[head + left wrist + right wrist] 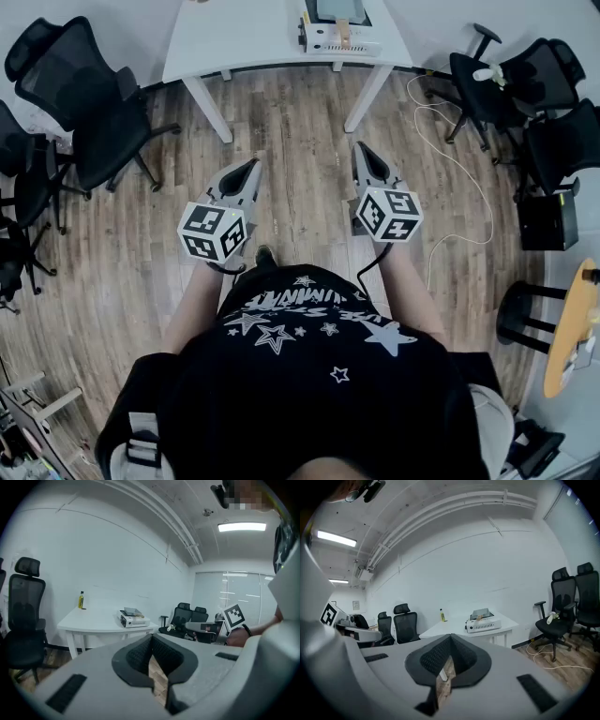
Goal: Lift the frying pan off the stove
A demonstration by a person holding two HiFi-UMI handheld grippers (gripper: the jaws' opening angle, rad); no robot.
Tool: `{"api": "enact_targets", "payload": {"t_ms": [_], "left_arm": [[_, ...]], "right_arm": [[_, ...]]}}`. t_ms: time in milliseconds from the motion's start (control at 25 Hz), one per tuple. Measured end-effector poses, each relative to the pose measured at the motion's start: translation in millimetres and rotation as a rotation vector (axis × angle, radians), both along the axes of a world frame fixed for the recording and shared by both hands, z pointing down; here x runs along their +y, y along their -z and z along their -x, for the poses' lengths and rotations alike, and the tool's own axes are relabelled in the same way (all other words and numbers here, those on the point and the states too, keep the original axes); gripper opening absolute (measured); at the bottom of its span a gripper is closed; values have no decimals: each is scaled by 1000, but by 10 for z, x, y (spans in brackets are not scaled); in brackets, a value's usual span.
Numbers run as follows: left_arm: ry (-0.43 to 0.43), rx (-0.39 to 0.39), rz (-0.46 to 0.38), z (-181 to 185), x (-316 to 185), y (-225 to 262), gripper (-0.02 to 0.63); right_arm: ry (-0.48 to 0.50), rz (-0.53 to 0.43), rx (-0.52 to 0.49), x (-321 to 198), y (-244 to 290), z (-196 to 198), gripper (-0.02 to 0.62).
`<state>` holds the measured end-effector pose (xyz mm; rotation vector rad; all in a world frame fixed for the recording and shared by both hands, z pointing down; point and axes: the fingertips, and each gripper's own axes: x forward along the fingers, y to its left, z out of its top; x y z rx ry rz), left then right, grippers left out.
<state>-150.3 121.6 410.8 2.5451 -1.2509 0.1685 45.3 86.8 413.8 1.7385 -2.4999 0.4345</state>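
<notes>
- Left gripper (151,641) clenched on nothing, jaws tip to tip, a strip of wooden floor (300,122) showing through the slit behind the pads.
- Right gripper (450,639) likewise clamped shut and empty.
- Frying pan (338,9) flat on the white stove (343,42), well ahead of both grippers and touched by neither; tan handle pointing back toward them.
- Inside of the pan dark from above; contents too distant to tell.
- Stove on a white table (244,37), straight out in front of the jaws.
- Yellow bottle (81,600) upright on the same table, left of the stove as seen along either gripper and well apart from it; label too small to read, fill level not visible.
- Marker cubes (214,232) just behind the jaws, patterned in black and white squares, no letters.
- Black shirt (309,375) behind the grippers, printed with white stars and a line of white lettering too warped to read.
</notes>
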Motion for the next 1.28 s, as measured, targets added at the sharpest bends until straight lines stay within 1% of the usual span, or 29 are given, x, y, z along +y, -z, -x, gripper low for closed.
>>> {"api": "enact_targets", "payload": {"t_ms": [280, 680, 760, 880, 1080, 1280], "left_arm": [[12, 10, 17, -97, 70, -33, 8], [13, 15, 43, -230, 237, -94, 8], [11, 13, 55, -277, 293, -130, 8], [8, 16, 76, -388, 369, -176, 8], [23, 31, 95, -560, 560, -245, 8], [53, 41, 115, -618, 685, -324, 8]], "right_arm": [[-11, 4, -11, 91, -12, -144, 8], [-11, 11, -23, 305, -65, -228, 8], [-10, 25, -44, 361, -92, -261, 8], [17, 53, -83, 452, -140, -294, 8], [73, 87, -101, 672, -301, -392, 8], [77, 150, -122, 791, -541, -497, 8]]}}
